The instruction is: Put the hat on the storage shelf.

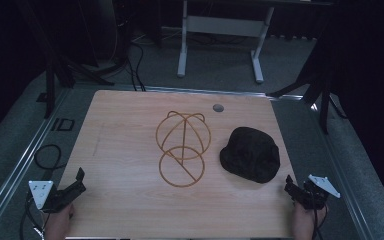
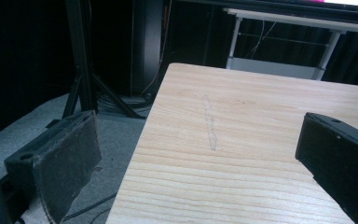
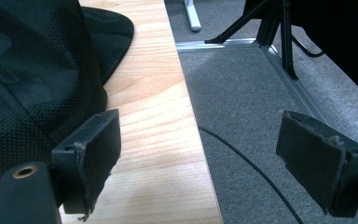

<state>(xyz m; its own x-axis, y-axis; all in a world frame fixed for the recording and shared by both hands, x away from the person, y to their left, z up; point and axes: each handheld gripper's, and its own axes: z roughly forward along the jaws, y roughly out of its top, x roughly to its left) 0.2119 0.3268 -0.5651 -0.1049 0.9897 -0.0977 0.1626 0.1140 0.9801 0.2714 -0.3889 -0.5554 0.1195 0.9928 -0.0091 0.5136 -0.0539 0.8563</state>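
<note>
My right tongs [image 1: 291, 187] stood open just beside the black bucket hat [image 1: 250, 153] lying at the desk's [image 1: 125, 145] right side, my left tongs [image 1: 78, 181] open too; the hat looked light and floppy, best pinched at its brim.

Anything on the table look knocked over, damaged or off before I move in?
Nothing stands out. The gold wire hat stand is upright mid-table, the black bucket hat lies flat beside it, and a faint scuff line marks the wooden tabletop.
</note>
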